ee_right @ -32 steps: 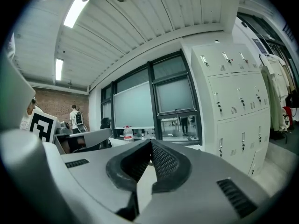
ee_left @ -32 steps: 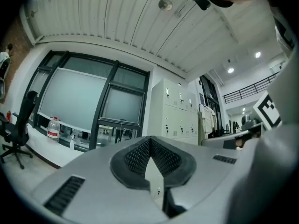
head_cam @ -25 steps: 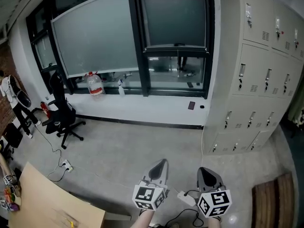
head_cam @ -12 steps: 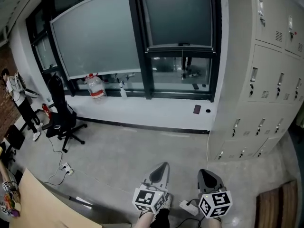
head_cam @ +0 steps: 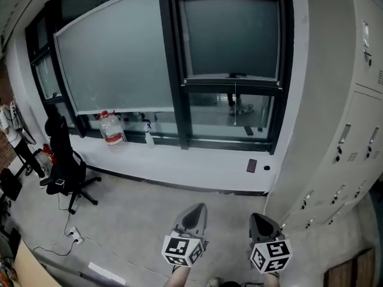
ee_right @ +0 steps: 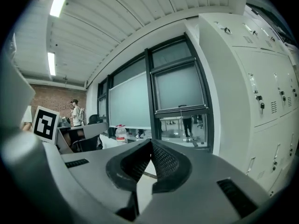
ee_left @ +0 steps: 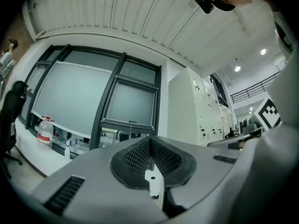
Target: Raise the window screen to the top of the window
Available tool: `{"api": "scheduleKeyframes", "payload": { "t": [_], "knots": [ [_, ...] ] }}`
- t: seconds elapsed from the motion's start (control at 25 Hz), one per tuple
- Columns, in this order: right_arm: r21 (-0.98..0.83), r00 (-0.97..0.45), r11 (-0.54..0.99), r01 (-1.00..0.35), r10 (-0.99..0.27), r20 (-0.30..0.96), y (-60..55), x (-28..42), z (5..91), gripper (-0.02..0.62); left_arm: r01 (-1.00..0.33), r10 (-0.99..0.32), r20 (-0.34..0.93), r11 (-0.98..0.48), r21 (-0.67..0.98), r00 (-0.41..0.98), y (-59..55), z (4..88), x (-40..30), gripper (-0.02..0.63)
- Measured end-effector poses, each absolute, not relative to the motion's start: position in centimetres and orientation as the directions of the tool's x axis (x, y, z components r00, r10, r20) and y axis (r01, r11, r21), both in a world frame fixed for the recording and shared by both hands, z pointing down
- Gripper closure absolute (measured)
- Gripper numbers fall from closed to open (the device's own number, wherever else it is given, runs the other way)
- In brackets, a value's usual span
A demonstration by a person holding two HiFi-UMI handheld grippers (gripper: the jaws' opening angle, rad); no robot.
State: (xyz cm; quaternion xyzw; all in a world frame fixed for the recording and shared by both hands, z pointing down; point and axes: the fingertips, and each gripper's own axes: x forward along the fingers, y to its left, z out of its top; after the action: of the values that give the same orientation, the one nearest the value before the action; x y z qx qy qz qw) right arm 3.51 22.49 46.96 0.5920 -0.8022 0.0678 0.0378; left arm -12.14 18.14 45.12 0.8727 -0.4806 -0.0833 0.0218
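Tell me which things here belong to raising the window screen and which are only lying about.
Belonging to the job: window screen, pull cord, left hand-held gripper, right hand-held gripper, both shut and empty.
Only lying about: water bottle, spray bottle, office chair, lockers.

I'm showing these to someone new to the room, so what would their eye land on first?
First, the black-framed window wall ahead: a big pale pane at left and, right of it, a narrower window whose window screen is drawn most of the way down, clear glass below. Next, the tall grey lockers filling the right side. At bottom centre, the left gripper and right gripper are shut and empty, well short of the window.
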Motion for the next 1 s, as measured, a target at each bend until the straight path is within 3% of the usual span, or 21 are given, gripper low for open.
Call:
{"api": "scheduleKeyframes", "payload": {
  "t": [0.64, 1.0],
  "knots": [
    [-0.065, -0.270, 0.262, -0.963, -0.946, 0.177, -2.4, 8.3, 50.0, 0.590, -0.822, -0.833, -0.091, -0.554, 0.132, 0.546, -6.6, 47.9, -7.7, 0.604],
    [-0.019, -0.259, 0.258, -0.966, -0.956, 0.136, -19.1, 13.0, 46.3, 0.589, -0.827, -0.836, -0.117, -0.548, 0.121, 0.537, -22.7, 45.1, -3.9, 0.604]
  ]
}}
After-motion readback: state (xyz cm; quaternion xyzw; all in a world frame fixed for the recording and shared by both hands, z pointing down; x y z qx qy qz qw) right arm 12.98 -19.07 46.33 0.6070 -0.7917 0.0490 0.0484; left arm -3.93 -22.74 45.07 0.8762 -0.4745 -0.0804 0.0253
